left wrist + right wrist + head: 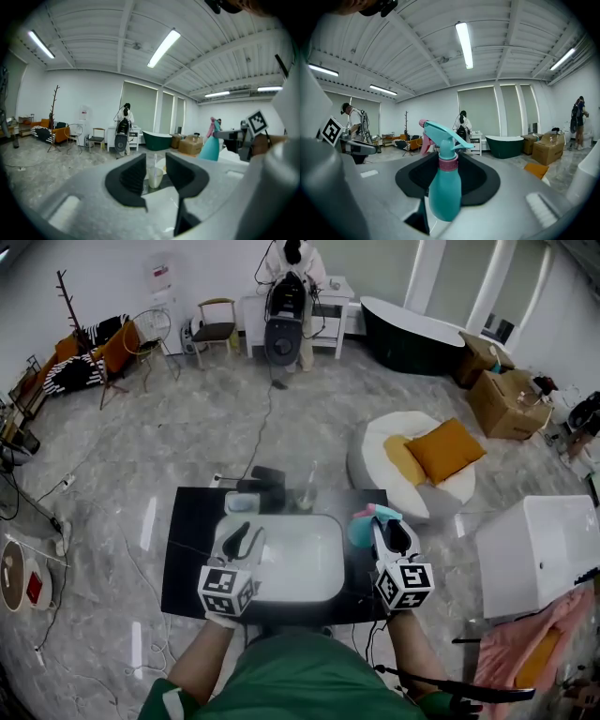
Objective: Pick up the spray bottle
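Observation:
A teal spray bottle with a pink collar and pink nozzle tip hangs by the right end of the white basin. My right gripper is shut on it. In the right gripper view the bottle stands upright between the two dark jaws, which press on its shoulder below the collar. My left gripper hovers over the basin's left part, open with nothing between its jaws. The left gripper view also shows the bottle, far right, in the right gripper.
The basin rests on a black table. A pale cup and a black faucet stand at the basin's far rim. A white pouf with orange cushions and a white box lie to the right. A person stands far back.

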The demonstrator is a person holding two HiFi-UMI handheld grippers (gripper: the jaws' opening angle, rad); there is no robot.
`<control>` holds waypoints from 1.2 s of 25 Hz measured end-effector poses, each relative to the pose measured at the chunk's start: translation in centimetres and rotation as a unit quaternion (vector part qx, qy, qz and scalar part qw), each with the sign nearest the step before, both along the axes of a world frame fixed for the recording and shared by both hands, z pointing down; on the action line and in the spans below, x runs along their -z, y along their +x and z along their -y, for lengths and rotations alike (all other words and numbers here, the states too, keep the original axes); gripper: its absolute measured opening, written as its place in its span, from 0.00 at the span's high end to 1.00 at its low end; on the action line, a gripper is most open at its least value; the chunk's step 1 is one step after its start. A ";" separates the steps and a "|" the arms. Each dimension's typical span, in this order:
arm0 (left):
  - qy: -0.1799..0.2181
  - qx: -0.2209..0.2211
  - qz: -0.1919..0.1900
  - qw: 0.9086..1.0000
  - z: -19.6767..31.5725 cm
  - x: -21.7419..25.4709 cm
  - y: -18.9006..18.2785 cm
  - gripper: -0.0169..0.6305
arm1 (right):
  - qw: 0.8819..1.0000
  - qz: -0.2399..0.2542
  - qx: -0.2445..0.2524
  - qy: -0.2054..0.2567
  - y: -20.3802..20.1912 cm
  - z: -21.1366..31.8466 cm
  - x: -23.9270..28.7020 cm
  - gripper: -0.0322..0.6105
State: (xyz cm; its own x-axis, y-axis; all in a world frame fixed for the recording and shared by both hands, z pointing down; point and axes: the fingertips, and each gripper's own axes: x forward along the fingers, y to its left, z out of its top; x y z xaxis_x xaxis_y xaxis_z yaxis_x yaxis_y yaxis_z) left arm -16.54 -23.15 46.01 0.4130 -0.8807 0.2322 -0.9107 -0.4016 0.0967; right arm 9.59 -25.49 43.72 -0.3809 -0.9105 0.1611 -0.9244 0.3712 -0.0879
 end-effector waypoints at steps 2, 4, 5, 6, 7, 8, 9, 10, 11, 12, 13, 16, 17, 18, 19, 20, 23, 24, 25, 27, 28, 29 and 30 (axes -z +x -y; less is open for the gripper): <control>0.004 -0.001 -0.001 1.000 0.0 0.2 0.0 0.78 | 1.000 0.005 0.005 0.008 0.0 -0.6 0.7 0.74; 0.008 -0.002 -0.004 1.000 0.0 0.6 0.1 0.78 | 1.000 0.013 0.011 0.019 0.1 -1.2 1.7 0.74; 0.010 -0.003 -0.005 1.000 0.0 0.8 0.2 0.78 | 0.999 0.018 0.013 0.024 0.2 -1.4 2.3 0.74; 0.011 -0.004 -0.007 1.000 0.0 0.9 0.3 0.78 | 0.999 0.022 0.015 0.030 0.2 -1.6 2.8 0.74; 0.012 -0.004 -0.008 1.000 0.1 1.0 0.3 0.78 | 0.999 0.026 0.017 0.035 0.2 -1.8 3.3 0.74; 0.013 -0.004 -0.009 1.000 0.1 1.0 0.3 0.78 | 0.999 0.028 0.019 0.039 0.2 -2.0 3.7 0.74; 0.012 -0.004 -0.010 1.000 0.1 1.0 0.3 0.78 | 0.998 0.030 0.021 0.043 0.2 -2.2 4.1 0.74; 0.012 -0.004 -0.011 1.000 0.1 1.0 0.3 0.78 | 0.998 0.030 0.022 0.046 0.3 -2.3 4.3 0.74; 0.011 -0.005 -0.013 1.000 0.0 1.0 0.3 0.78 | 0.998 0.030 0.022 0.048 0.3 -2.5 4.5 0.74; 0.011 -0.005 -0.014 1.000 0.0 0.9 0.4 0.78 | 0.998 0.030 0.022 0.049 0.4 -2.6 4.6 0.74; 0.010 -0.005 -0.015 1.000 -0.1 0.8 0.4 0.78 | 0.998 0.031 0.022 0.048 0.4 -2.7 4.6 0.74; 0.008 -0.007 -0.017 1.000 0.1 0.6 0.5 0.78 | 0.998 0.033 0.020 0.045 0.7 -2.8 4.2 0.74; 0.007 -0.008 -0.017 1.000 0.2 0.5 0.5 0.78 | 0.998 0.033 0.018 0.044 0.8 -2.8 4.1 0.74; 0.007 -0.008 -0.018 1.000 0.2 0.4 0.6 0.79 | 0.998 0.033 0.017 0.043 0.9 -2.8 4.0 0.74; 0.006 -0.009 -0.018 1.000 0.3 0.4 0.6 0.79 | 0.998 0.033 0.015 0.042 0.9 -2.8 3.9 0.74; 0.006 -0.009 -0.018 1.000 0.4 0.4 0.5 0.79 | 0.999 0.033 0.014 0.041 1.0 -2.8 3.9 0.74; 0.006 -0.010 -0.018 1.000 0.6 0.6 0.5 0.79 | 0.999 0.033 0.011 0.040 1.2 -2.8 4.0 0.74; 0.006 -0.010 -0.018 1.000 0.6 0.7 0.5 0.79 | 0.999 0.033 0.010 0.041 1.3 -2.7 4.1 0.74; 0.006 -0.010 -0.018 1.000 0.7 0.8 0.4 0.79 | 0.999 0.033 0.009 0.041 1.3 -2.7 4.1 0.74; 0.009 -0.011 -0.018 1.000 0.9 1.0 0.4 0.79 | 0.999 0.032 0.007 0.042 1.5 -2.6 4.1 0.74; 0.010 -0.011 -0.018 1.000 1.0 1.0 0.5 0.79 | 0.999 0.032 0.005 0.042 1.6 -2.5 4.0 0.74; 0.010 -0.012 -0.018 1.000 1.1 1.0 0.5 0.79 | 0.999 0.032 0.004 0.041 1.7 -2.5 3.9 0.74; 0.009 -0.012 -0.018 1.000 1.1 0.9 0.6 0.79 | 0.999 0.032 0.003 0.040 1.8 -2.5 3.8 0.74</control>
